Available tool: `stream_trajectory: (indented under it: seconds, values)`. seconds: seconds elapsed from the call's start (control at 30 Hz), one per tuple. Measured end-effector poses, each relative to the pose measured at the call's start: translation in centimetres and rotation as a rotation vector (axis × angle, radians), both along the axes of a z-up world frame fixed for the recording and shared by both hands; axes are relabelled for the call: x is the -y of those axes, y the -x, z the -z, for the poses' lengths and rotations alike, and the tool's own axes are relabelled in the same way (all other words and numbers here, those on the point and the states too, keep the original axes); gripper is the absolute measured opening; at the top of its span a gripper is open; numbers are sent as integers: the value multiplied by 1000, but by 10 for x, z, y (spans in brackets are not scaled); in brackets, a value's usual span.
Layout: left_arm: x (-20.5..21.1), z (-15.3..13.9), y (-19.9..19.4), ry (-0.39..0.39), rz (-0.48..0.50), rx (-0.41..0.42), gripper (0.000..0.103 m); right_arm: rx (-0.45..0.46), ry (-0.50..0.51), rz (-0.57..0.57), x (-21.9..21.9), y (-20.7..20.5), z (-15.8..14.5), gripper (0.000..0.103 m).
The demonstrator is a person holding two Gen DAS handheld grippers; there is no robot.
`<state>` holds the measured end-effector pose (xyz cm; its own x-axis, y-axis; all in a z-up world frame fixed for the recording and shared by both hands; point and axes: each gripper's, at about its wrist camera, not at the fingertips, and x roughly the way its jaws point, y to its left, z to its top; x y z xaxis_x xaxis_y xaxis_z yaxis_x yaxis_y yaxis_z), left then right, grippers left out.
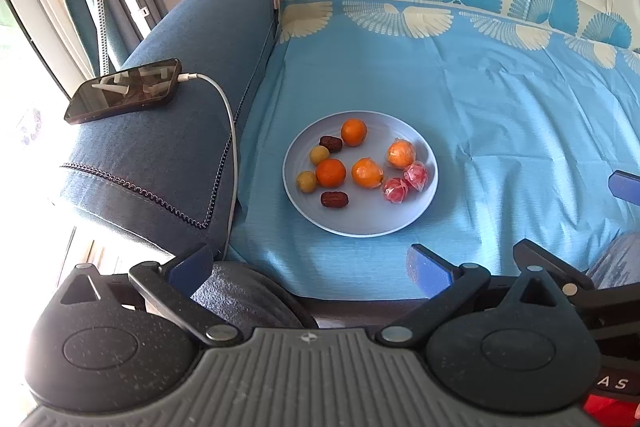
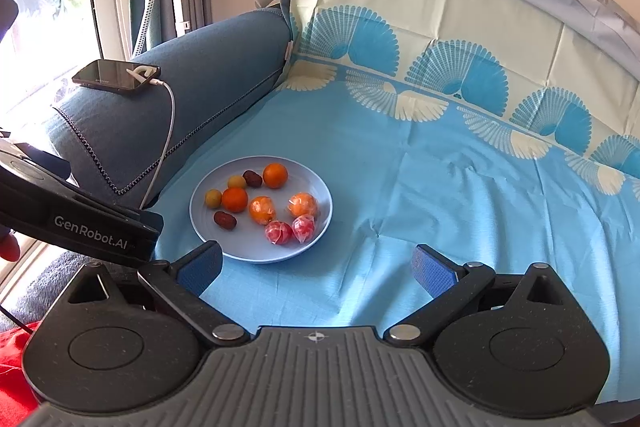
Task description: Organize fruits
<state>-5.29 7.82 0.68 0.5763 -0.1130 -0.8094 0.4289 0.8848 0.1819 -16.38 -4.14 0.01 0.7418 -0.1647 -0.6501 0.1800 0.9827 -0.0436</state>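
1. Both grippers hover short of the plate (image 1: 416,215), jaws spread wide, holding nothing.
2. The plate sits on the blue sheet (image 1: 500,115) beside the sofa arm (image 1: 192,99), straight ahead of the left gripper (image 1: 310,269).
3. From the right gripper (image 2: 318,269) it lies forward and left; neither looks clearly nearer.
4. Fruits lie mixed: oranges (image 1: 330,172), two wrapped; dark dates (image 1: 334,199); two yellowish fruits (image 1: 306,181); two wrapped red ones (image 1: 395,190).

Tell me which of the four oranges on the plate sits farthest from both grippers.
The bare orange at the plate's back edge, beside a dark date. The other three lie nearer the front.
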Motion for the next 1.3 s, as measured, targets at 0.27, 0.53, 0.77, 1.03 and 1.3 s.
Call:
stream_trajectory:
  seconds: [0.27,0.53,0.77,1.03,1.3]
  values:
    - [-1,1,-3,1,-12,-10,103,-1,-1,-1,-1,0,1,101]
    - [-1,1,-1,-14,-9,10,103,-1,-1,-2,-1,0,1,101]
    - [-2,0,-2,-10,-16,11,103,-1,-2,1,-1,0,1,101]
    - [0,0,-1,-17,-11,13,103,-2,-2,0,-1,0,1,101]
    - [-1,1,-1,-18,-13,13,103,-3,-2,-1,-1,-1,1,101]
